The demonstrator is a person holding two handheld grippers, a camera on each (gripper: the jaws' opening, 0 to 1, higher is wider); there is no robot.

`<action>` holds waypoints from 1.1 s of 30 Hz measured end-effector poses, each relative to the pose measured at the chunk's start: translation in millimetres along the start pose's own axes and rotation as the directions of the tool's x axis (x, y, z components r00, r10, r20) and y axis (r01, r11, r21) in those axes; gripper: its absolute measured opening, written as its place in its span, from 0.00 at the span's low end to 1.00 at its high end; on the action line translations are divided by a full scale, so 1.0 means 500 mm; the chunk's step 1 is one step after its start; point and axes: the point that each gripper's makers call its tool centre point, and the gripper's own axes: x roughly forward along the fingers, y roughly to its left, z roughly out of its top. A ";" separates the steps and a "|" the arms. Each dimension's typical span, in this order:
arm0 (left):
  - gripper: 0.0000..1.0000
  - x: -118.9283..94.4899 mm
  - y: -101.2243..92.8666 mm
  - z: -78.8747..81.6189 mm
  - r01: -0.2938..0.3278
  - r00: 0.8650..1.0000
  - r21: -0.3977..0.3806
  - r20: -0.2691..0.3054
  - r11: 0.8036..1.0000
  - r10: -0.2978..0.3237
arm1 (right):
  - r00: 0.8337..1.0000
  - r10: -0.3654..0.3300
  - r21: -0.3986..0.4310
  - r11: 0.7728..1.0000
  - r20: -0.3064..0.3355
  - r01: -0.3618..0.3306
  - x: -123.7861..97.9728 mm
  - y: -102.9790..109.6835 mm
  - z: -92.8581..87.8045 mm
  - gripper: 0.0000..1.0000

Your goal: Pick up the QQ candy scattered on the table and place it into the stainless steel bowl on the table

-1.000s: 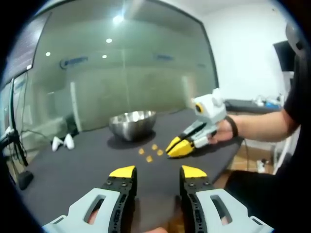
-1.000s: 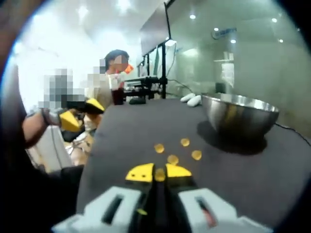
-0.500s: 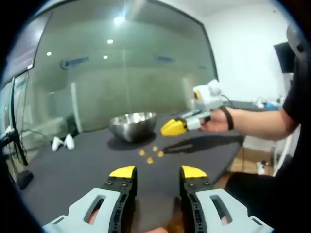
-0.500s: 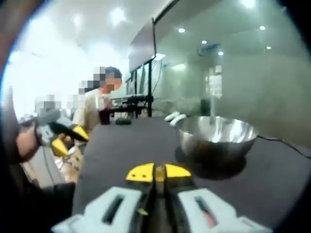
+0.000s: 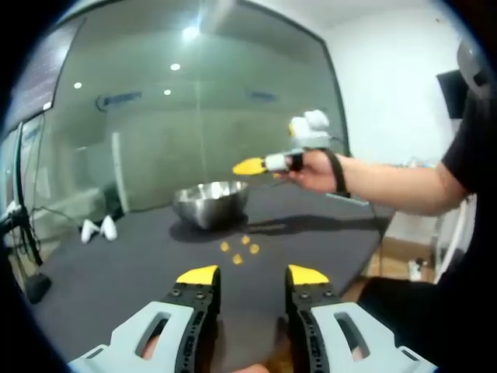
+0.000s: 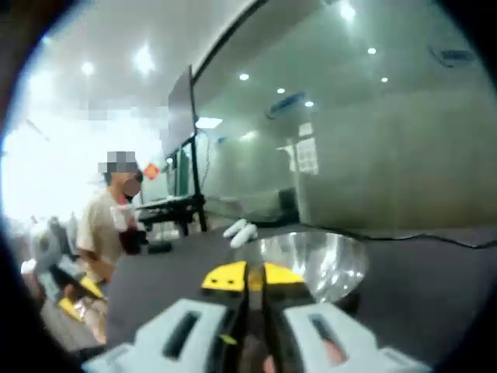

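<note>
Looking along the left gripper (image 5: 251, 274), its 2 yellow-tipped jaws stand wide apart over the dark table (image 5: 116, 264). Ahead of them lie 4 QQ candies (image 5: 239, 249) — short of the stainless steel bowl (image 5: 211, 200). The right gripper (image 5: 250, 165), held in a hand (image 5: 317, 171), hangs above the bowl's right rim.

From the right gripper view, the right gripper (image 6: 248, 275) has its jaws pinched narrow on a yellow candy (image 6: 255, 280) — the bowl (image 6: 314, 260) sits just beyond its tips.
</note>
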 end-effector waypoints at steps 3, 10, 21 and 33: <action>0.35 0.002 0.001 -0.003 -0.002 1.000 0.003 -0.009 1.000 0.002 | 1.000 -0.023 -0.009 1.000 -0.002 0.023 0.021 -0.015 0.004 0.07; 0.35 0.002 0.008 -0.004 -0.010 1.000 0.007 -0.015 1.000 0.010 | 0.999 -0.049 0.001 0.999 -0.020 0.049 0.048 -0.024 -0.010 0.08; 0.35 0.007 0.011 -0.006 -0.008 1.000 0.005 -0.021 1.000 0.008 | 0.997 -0.062 -0.051 0.997 -0.037 0.060 0.054 -0.031 -0.028 0.24; 0.35 0.007 0.010 -0.008 -0.007 1.000 0.005 -0.021 1.000 0.007 | 0.999 -0.033 -0.108 0.994 -0.024 0.030 -0.023 -0.001 -0.030 0.22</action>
